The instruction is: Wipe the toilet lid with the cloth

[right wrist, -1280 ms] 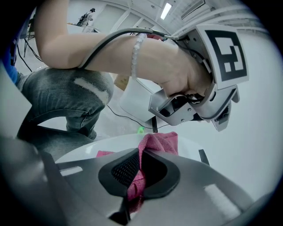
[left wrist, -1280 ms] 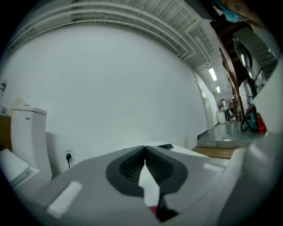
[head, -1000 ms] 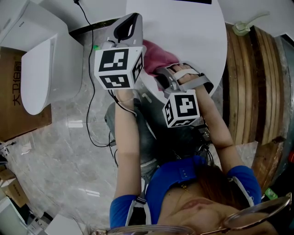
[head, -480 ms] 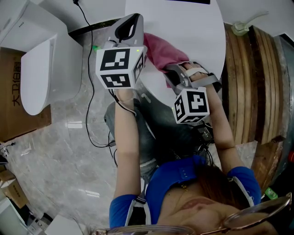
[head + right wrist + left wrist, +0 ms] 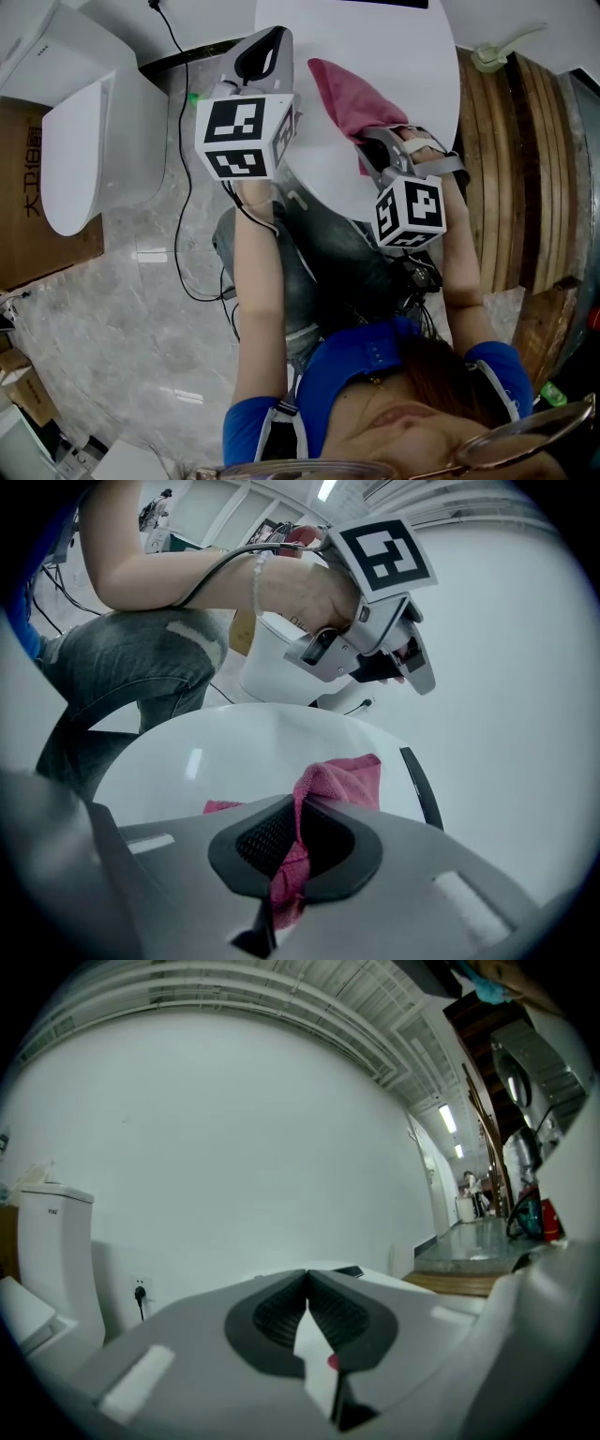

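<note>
Pinching a fold of the pink cloth (image 5: pixel 349 97), the right claw (image 5: pixel 298 803) is clamped on it near the worktop's (image 5: pixel 394 42) near edge. The cloth looks soft, light and limp; a fuller bunch would likely wipe better. The left claw (image 5: pixel 307 1283) is closed, empty. The toilet lid (image 5: pixel 75 155) is well apart.

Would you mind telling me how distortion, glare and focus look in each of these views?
Head view: evenly lit, sharp, soft sheen on the floor. Left gripper view: strong fisheye, dark corners; the shut left gripper looks soft. Right gripper view: same fisheye; a small glare streak on the white lid near the cloth in the right gripper.
</note>
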{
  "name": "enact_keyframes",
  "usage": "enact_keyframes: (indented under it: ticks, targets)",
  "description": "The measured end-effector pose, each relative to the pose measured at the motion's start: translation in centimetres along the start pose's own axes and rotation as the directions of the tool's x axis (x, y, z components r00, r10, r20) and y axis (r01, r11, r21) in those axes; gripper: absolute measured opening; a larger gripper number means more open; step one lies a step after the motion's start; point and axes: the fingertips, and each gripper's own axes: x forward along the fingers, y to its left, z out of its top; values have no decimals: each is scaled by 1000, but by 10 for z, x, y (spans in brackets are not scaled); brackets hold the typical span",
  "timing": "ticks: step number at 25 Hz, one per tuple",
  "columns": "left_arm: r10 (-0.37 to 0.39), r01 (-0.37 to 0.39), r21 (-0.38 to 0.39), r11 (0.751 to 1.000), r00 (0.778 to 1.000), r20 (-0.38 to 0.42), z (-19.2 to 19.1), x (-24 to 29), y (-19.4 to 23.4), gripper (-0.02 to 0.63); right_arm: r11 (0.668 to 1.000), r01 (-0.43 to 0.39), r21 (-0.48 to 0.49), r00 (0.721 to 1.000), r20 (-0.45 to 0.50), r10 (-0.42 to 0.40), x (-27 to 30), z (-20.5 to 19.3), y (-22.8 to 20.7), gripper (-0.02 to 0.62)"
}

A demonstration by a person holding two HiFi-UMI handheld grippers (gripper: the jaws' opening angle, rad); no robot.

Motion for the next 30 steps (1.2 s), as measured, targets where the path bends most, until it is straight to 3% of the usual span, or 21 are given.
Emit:
enact_keyframes:
  ticks: [30]
  targets:
    - [-27, 27, 20, 999, 999, -26, -5, 8, -16, 3, 986, 27, 166, 999, -45, -20, -25, -61, -6, 9]
